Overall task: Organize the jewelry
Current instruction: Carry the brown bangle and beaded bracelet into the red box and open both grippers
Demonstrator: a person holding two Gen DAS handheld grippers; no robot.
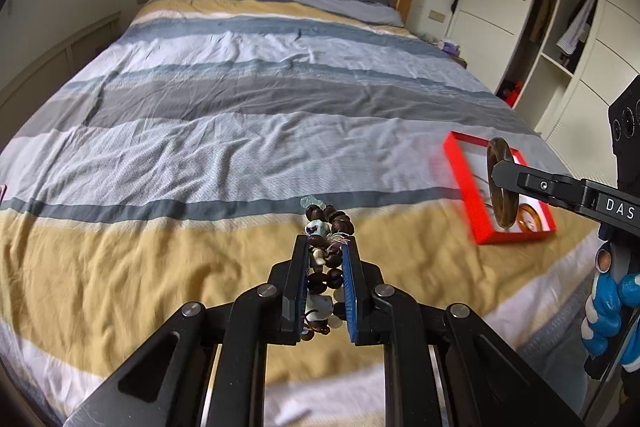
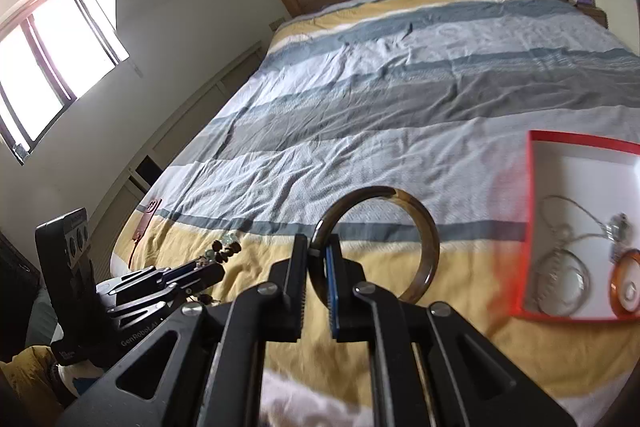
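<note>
Left hand-held gripper (image 1: 326, 251) clamps bead bracelet (image 1: 326, 227), right hand-held gripper (image 2: 318, 251) pinches bangle (image 2: 400, 227) by its rim; bangle may slip short of red box (image 2: 532, 187).

On my right gripper (image 1: 498, 171), the black metal two-finger tool seen from my left wrist, white capitals read "DAS" before the frame edge cut them off. On the black body of my left gripper (image 2: 212, 269), seen from my right wrist, pale lettering read "GenRobot.AI". Nothing else was legible.
</note>
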